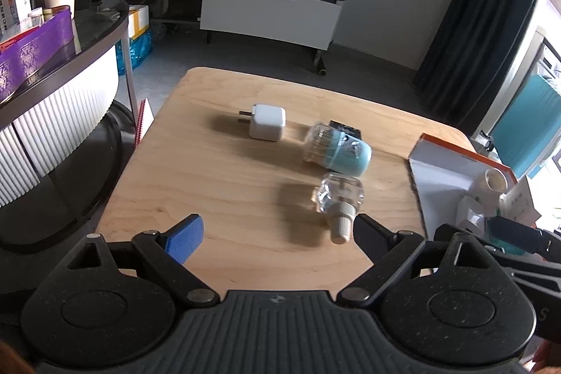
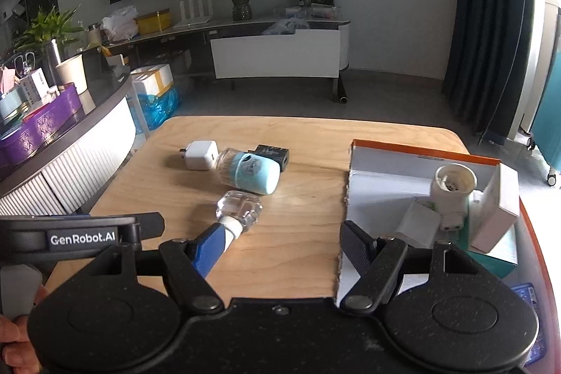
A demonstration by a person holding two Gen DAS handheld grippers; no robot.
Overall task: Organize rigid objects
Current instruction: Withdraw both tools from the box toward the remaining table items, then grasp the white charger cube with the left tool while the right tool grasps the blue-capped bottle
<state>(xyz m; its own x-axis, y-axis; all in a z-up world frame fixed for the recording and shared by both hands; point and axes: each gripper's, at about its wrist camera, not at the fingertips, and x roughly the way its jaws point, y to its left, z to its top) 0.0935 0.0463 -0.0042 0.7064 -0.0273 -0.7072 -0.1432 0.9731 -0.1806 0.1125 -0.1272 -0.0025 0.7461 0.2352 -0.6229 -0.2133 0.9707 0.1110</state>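
On the wooden table [image 1: 210, 184] lie a white charger plug [image 1: 267, 126], a light-blue container with a clear cap [image 1: 336, 148], a small black item [image 1: 345, 128] behind it, and a clear bottle with a white neck [image 1: 338, 198]. All show in the right wrist view too: plug [image 2: 200, 155], blue container [image 2: 250, 171], black item [image 2: 273, 155], clear bottle [image 2: 240, 209]. My left gripper [image 1: 278, 233] is open and empty, the clear bottle's neck just inside its right finger. My right gripper [image 2: 280, 242] is open and empty, near the table's front edge.
An orange-rimmed open box [image 2: 385, 184] at the table's right holds a white socket [image 2: 452, 191], a white carton [image 2: 498, 216] and other small items. A curved counter [image 1: 52, 86] with a purple box stands left. A TV bench [image 2: 273, 51] stands beyond.
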